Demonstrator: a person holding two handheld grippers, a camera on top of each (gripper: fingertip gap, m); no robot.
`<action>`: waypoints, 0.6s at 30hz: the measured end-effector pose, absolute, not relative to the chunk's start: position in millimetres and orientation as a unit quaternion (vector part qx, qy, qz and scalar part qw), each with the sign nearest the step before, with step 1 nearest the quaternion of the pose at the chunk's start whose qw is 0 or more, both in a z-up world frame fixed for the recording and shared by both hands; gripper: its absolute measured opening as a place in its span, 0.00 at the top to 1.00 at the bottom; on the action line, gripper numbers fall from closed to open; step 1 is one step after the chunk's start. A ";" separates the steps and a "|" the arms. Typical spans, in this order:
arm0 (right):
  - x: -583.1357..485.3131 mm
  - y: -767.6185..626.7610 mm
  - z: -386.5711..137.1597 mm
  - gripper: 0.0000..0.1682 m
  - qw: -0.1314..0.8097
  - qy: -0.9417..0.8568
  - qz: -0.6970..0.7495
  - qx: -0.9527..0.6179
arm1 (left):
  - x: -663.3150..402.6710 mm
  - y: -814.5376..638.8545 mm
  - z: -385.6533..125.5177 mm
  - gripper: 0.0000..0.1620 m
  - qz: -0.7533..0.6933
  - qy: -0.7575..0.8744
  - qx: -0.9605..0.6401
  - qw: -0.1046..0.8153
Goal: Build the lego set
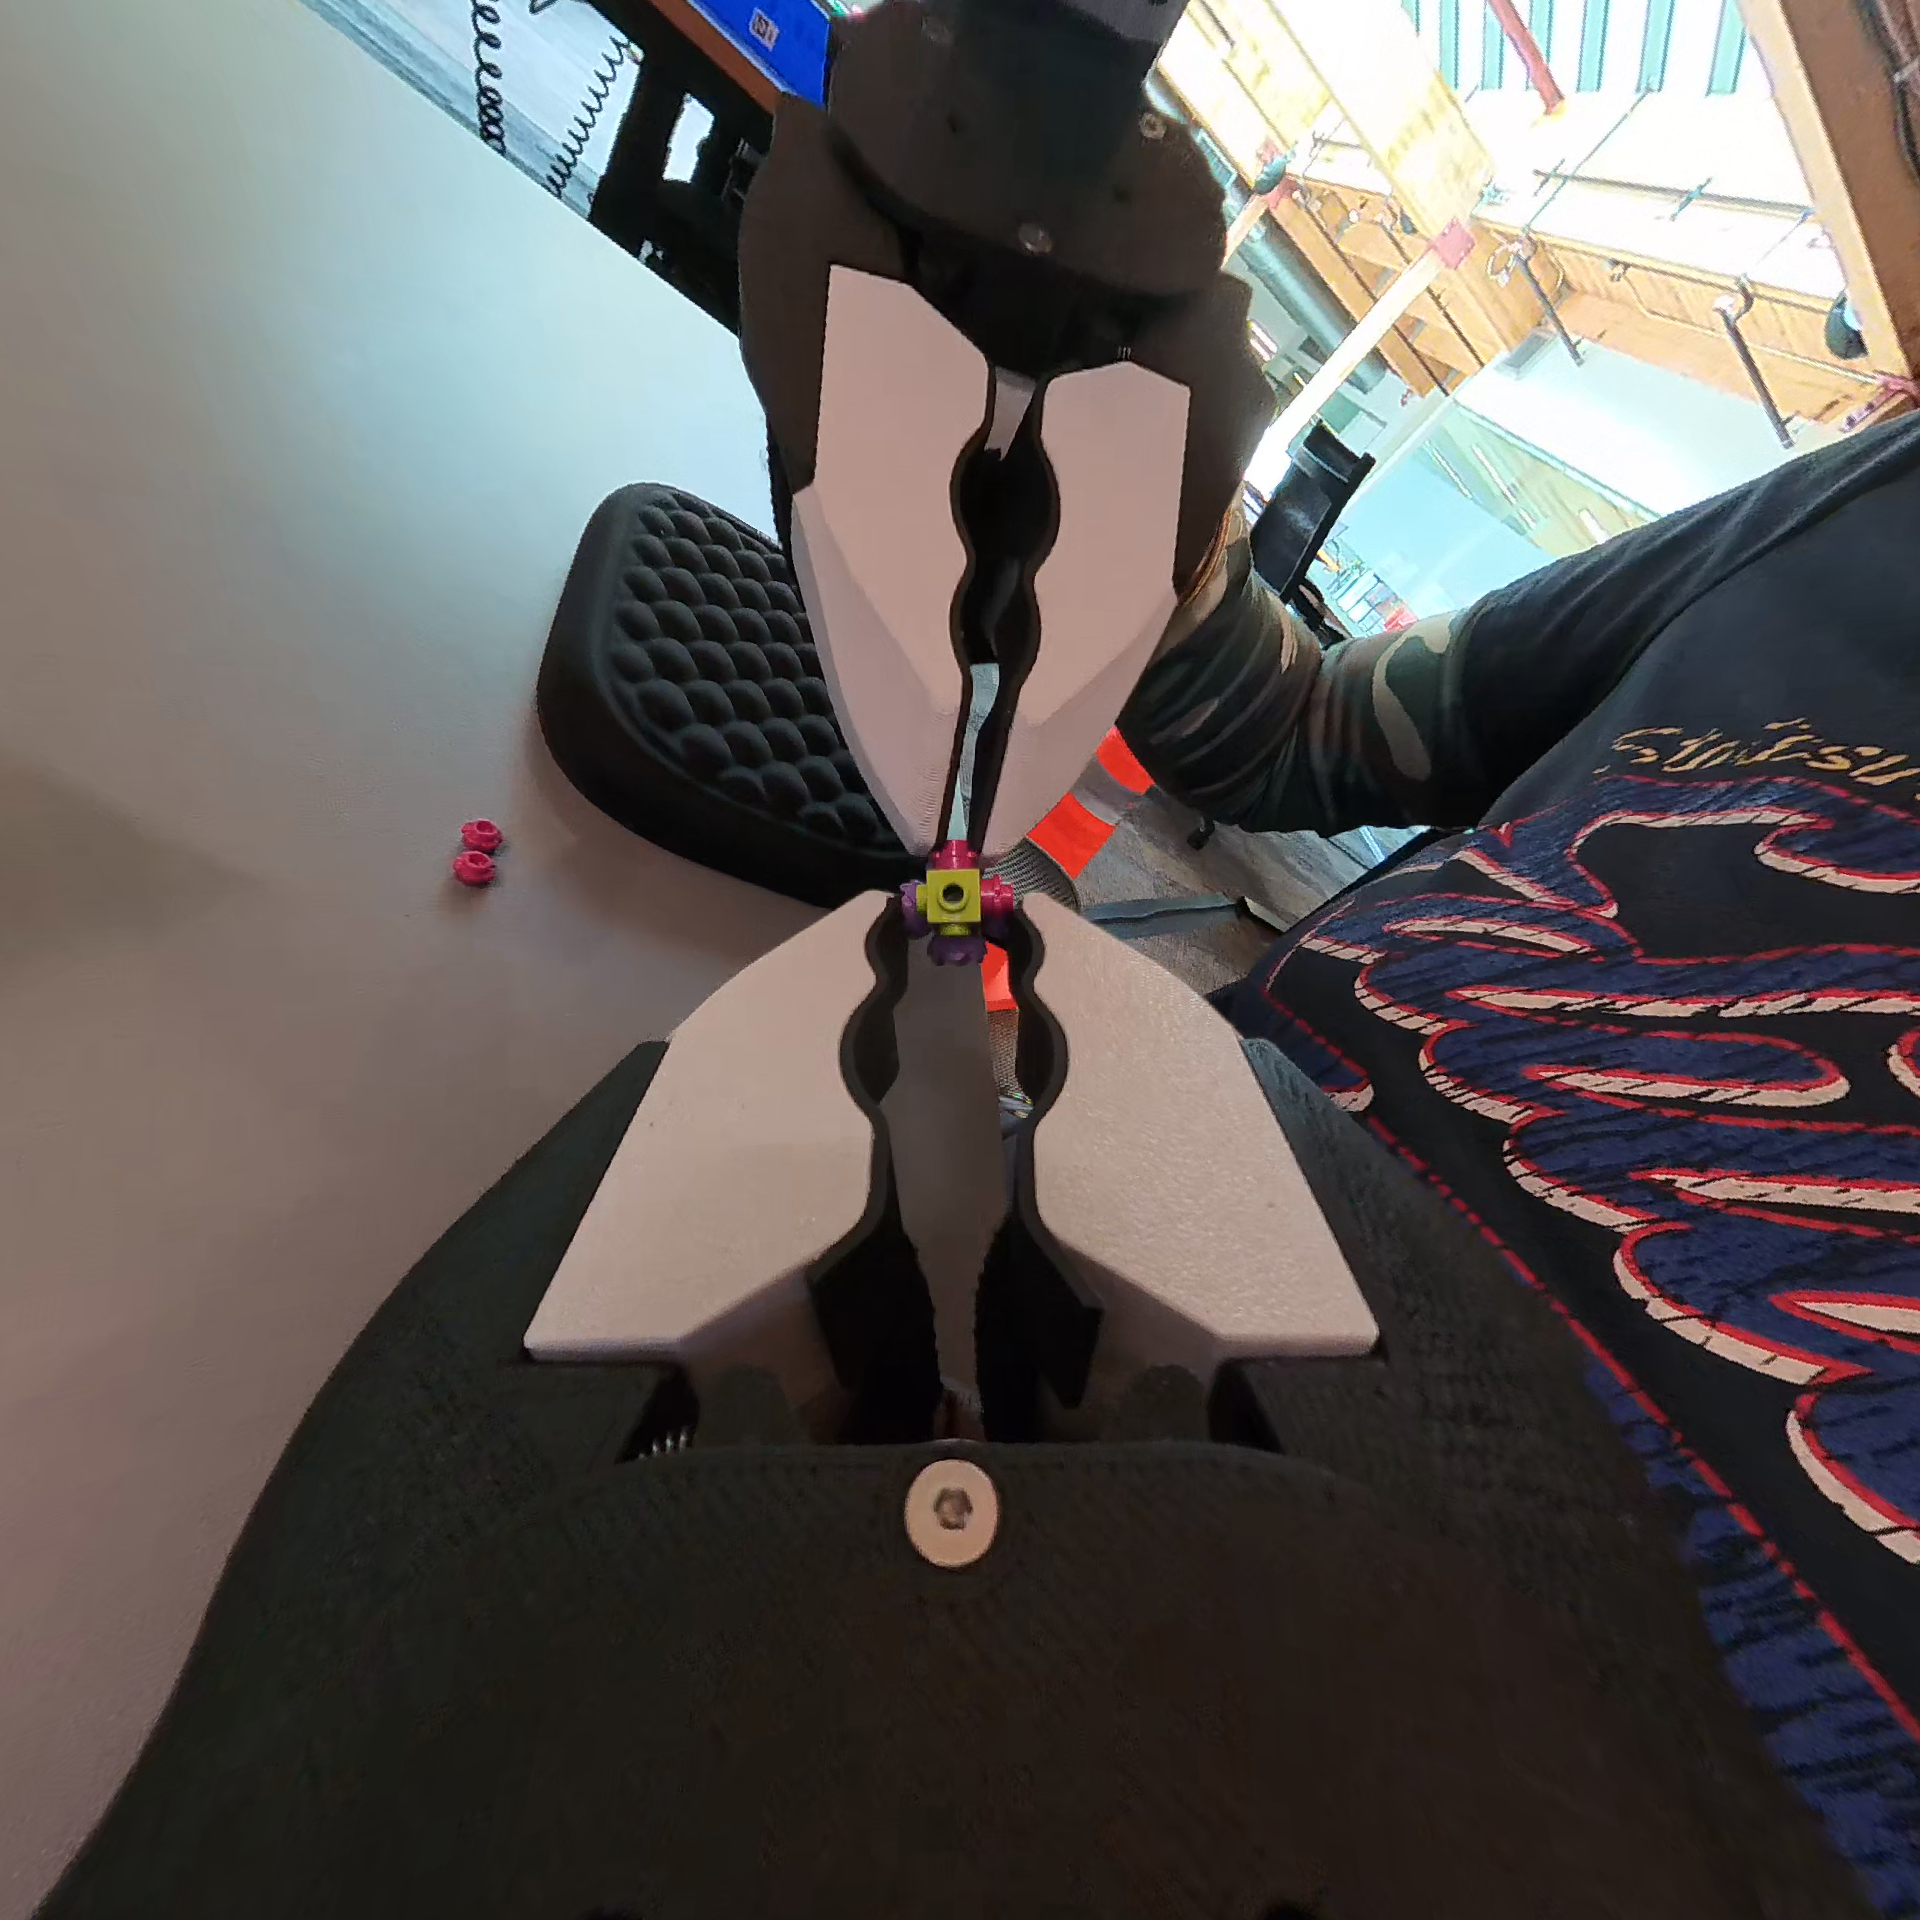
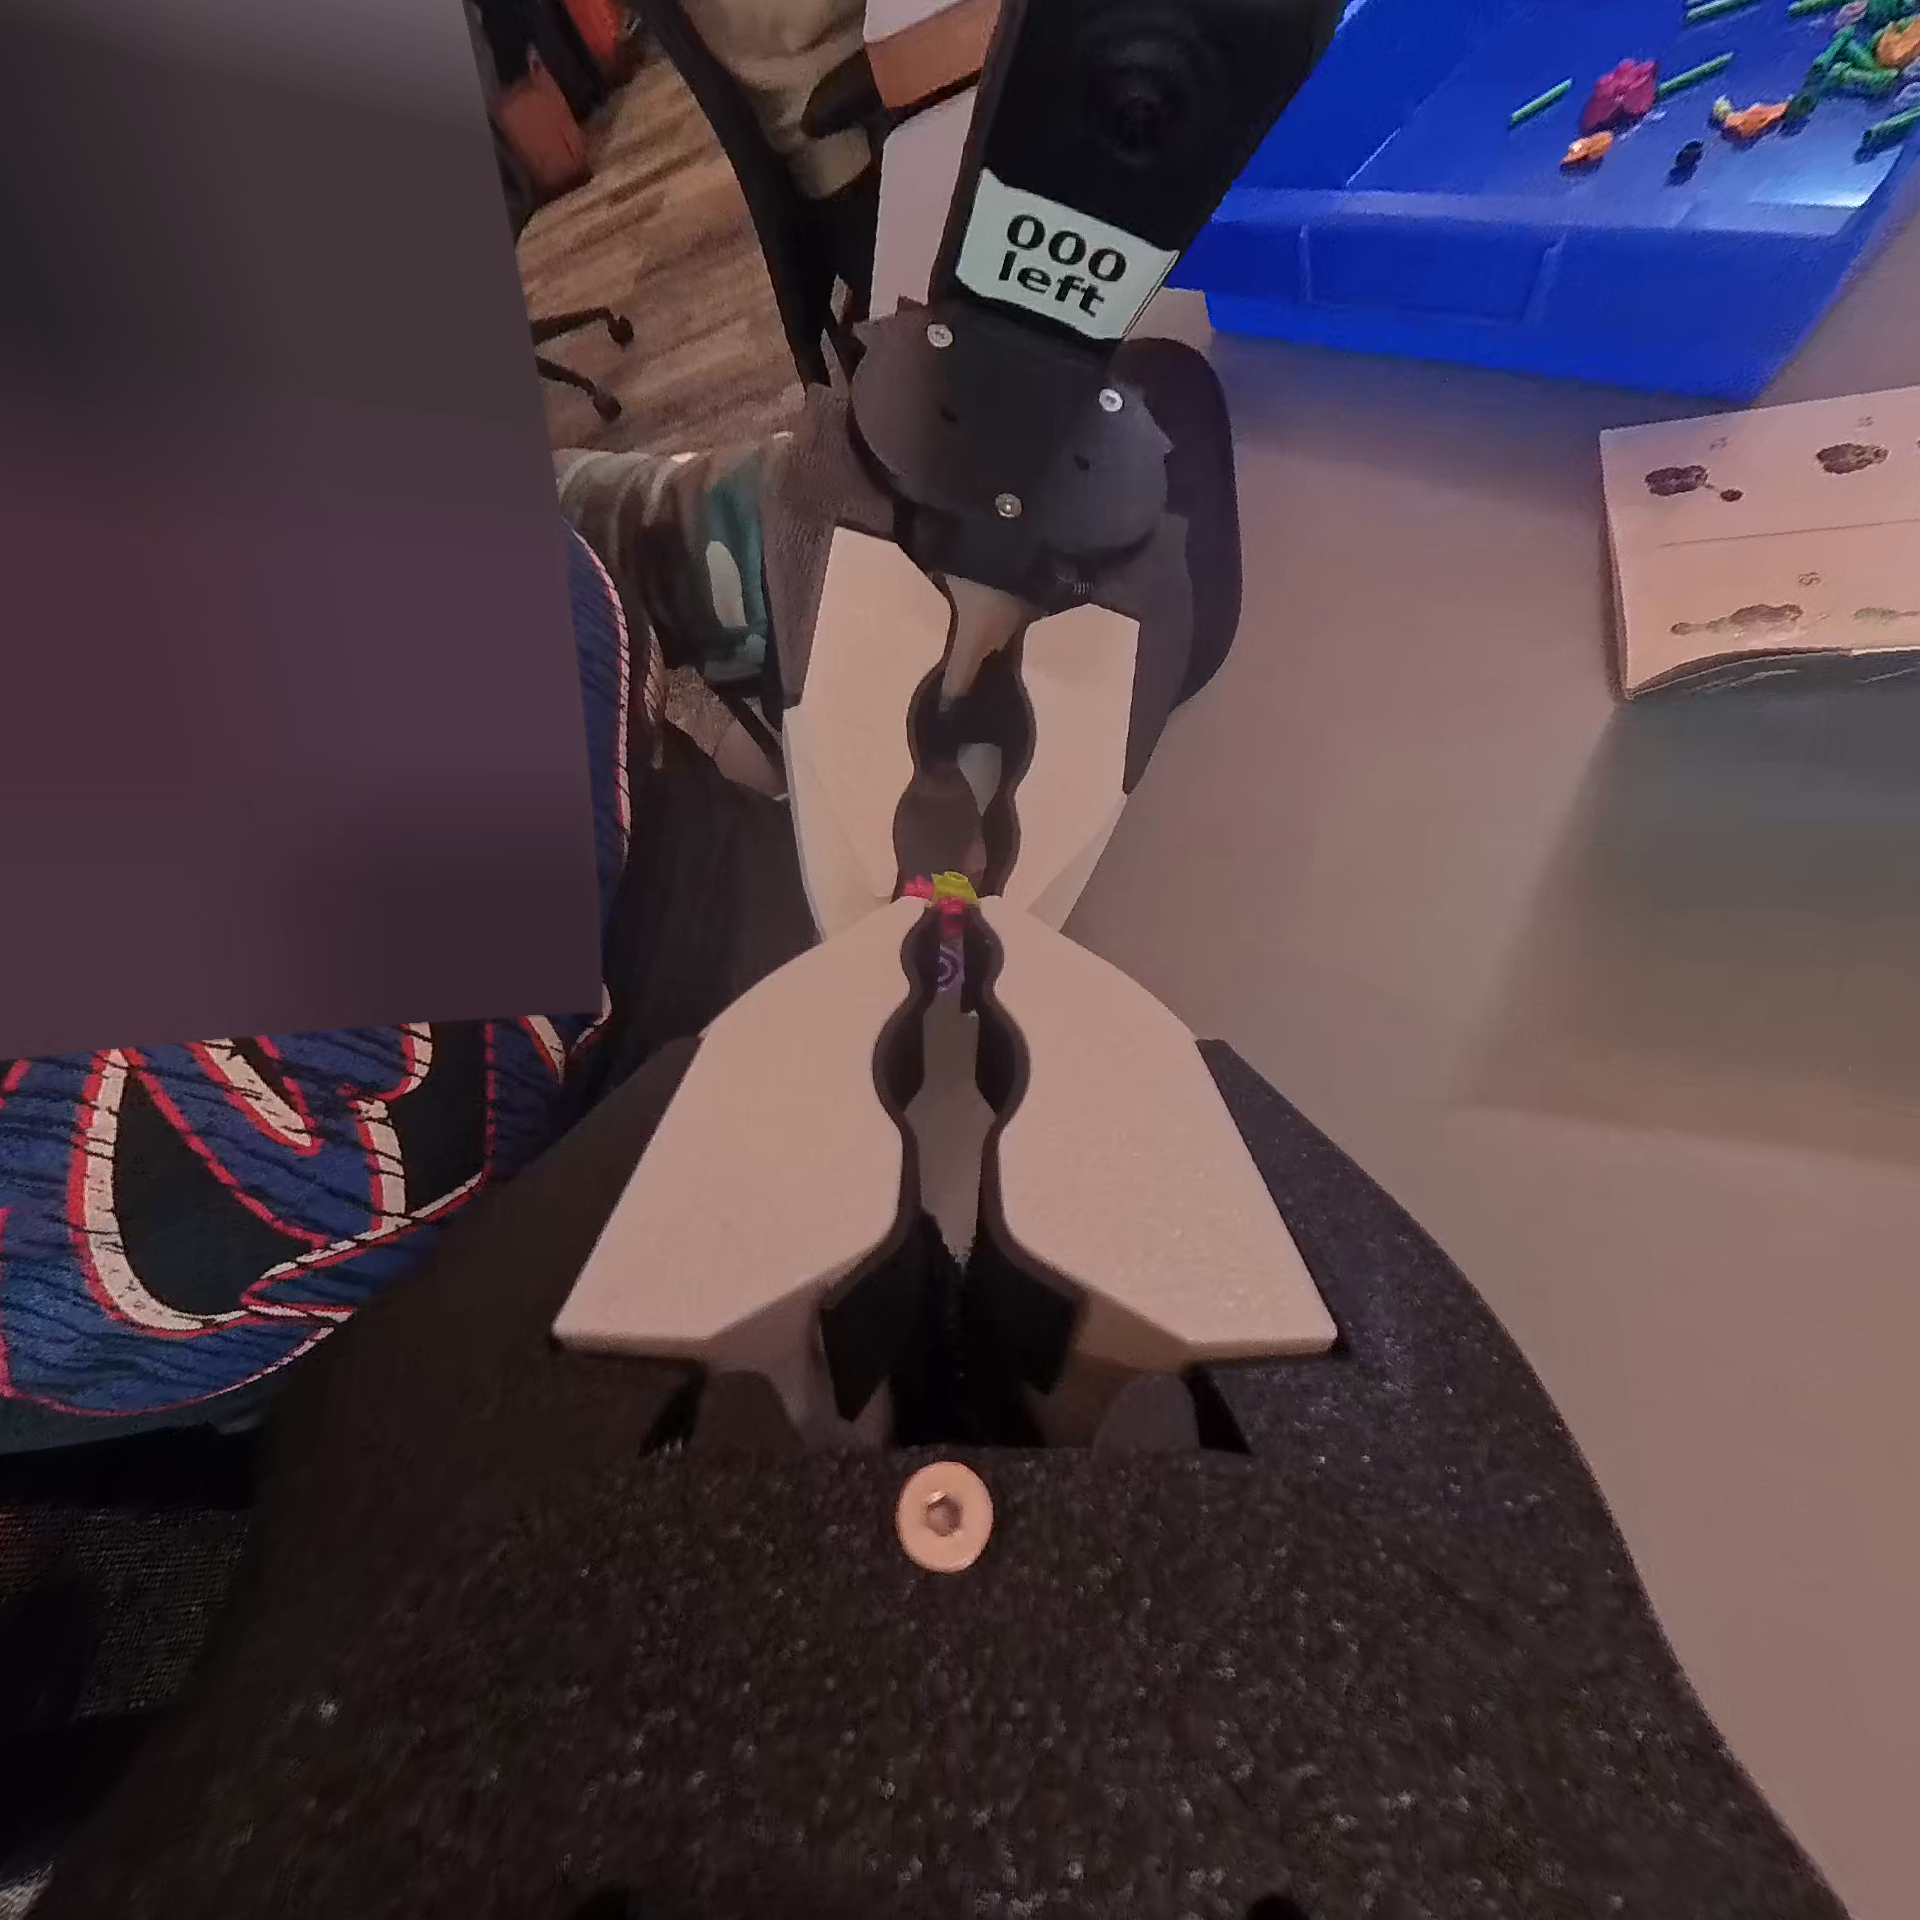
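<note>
We see the left gripper (image 1: 948, 914) and right gripper (image 2: 948, 914) meeting tip to tip above the table (image 1: 260, 520); between them sits the small lego assembly (image 1: 951, 902), a lime cube ringed with magenta and purple studs; each gripper is clenched on it from opposite sides; two loose magenta studs (image 1: 478, 852) lie on the table, well apart; a blue tray (image 2: 1558, 229) and a booklet (image 2: 1766, 540) rest beyond.

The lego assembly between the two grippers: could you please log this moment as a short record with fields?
assembly: lime cube with magenta and purple studs, held in the air between both grippers
left gripper: shut on the assembly
right gripper: shut on a magenta piece at the assembly
loose parts: two magenta studs on the table
parts supply: blue tray
reference: instruction booklet
</note>
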State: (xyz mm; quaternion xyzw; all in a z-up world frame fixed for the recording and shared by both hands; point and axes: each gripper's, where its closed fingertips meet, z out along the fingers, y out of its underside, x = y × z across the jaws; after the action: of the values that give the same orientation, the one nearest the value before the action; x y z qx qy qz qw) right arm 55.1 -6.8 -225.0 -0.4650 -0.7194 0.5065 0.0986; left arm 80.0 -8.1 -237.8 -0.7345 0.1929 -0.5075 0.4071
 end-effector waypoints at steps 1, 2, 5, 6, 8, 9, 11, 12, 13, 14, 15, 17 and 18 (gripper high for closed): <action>55.1 -6.7 -225.5 0.97 0.098 -0.721 0.504 -0.466 | 80.3 -8.2 -238.4 0.89 -0.507 0.194 -0.736 0.406; 54.9 -6.5 -225.8 0.97 0.098 -0.721 0.503 -0.466 | 80.3 -8.0 -238.8 0.89 -0.506 0.193 -0.736 0.405; 54.2 -5.0 -222.9 0.97 0.111 -0.718 0.505 -0.465 | 80.4 -7.2 -237.9 0.89 -0.501 0.194 -0.736 0.412; 53.3 -4.9 -217.3 0.97 0.119 -0.710 0.519 -0.461 | 79.8 -7.1 -233.8 0.89 -0.503 0.195 -0.728 0.423; 52.7 -4.0 -205.9 0.83 0.126 -0.682 0.554 -0.461 | 76.6 -8.0 -224.2 0.89 -0.498 0.204 -0.711 0.453; 52.4 -1.5 -203.1 0.78 0.132 -0.670 0.563 -0.465 | 74.7 -8.4 -222.9 0.89 -0.483 0.211 -0.713 0.462; 52.4 -0.4 -204.3 0.79 0.150 -0.669 0.563 -0.462 | 72.0 -10.6 -224.5 0.89 -0.434 0.246 -0.728 0.470; 52.0 -5.1 -203.7 0.80 0.154 -0.672 0.567 -0.450 | 68.9 -9.9 -226.9 0.88 -0.399 0.264 -0.740 0.473; 50.0 -9.8 -202.3 0.81 0.161 -0.673 0.571 -0.442 | 65.2 -8.6 -229.1 0.88 -0.366 0.279 -0.751 0.474; 47.2 -13.1 -201.8 0.82 0.167 -0.674 0.570 -0.439 | 61.1 -6.6 -230.2 0.88 -0.334 0.289 -0.760 0.476; 43.7 -14.4 -202.7 0.83 0.173 -0.675 0.564 -0.443 | 56.4 -3.8 -229.9 0.88 -0.303 0.296 -0.767 0.482; 31.9 -5.1 -203.1 0.84 0.214 -0.659 0.542 -0.475 | 44.6 4.5 -227.7 0.88 -0.232 0.296 -0.780 0.500; 24.9 4.2 -202.6 0.84 0.248 -0.643 0.527 -0.498 | 36.2 10.5 -225.1 0.88 -0.189 0.285 -0.785 0.517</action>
State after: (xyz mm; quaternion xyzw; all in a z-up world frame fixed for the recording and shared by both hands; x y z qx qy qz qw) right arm 24.9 4.2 -202.6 -0.4981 -0.6425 0.5270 0.2477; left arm 36.2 10.5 -225.1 -0.7849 0.2851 -0.1889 0.5166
